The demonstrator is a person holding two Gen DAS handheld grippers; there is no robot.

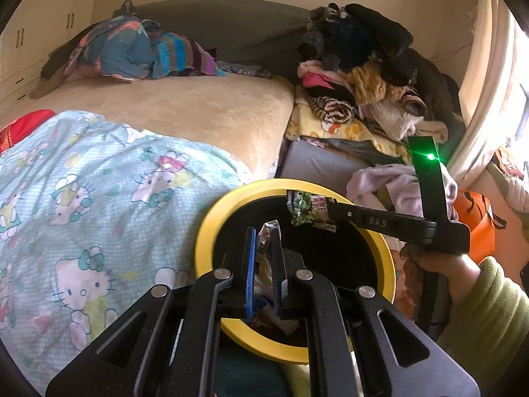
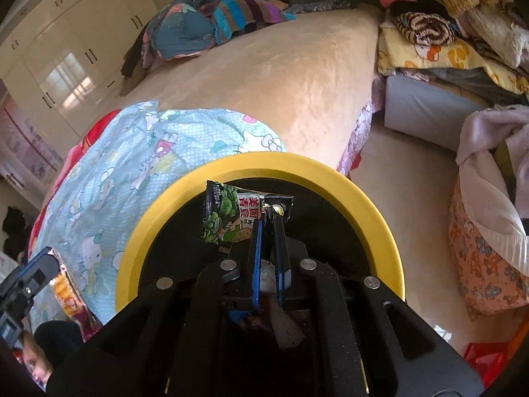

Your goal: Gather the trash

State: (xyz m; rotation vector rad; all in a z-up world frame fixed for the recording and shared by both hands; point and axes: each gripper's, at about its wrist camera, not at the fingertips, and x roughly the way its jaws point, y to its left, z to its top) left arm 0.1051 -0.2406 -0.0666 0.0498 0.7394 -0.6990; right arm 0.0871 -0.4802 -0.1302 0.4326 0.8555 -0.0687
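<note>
Both grippers tilt down over bin (image 2: 264, 162) | left gripper (image 1: 264, 231) clamps wrapper (image 1: 269, 231) | right gripper (image 2: 269, 218) (fingers together) clamps packet (image 2: 228, 215)

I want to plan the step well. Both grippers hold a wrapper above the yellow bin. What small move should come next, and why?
Probably open the right gripper first. Its jaws are shut on the green snack wrapper, which hangs over the dark mouth inside the yellow bin rim, so it should fall in. The left gripper, shut on a crumpled wrapper over the same opening, can likely release next.
</note>
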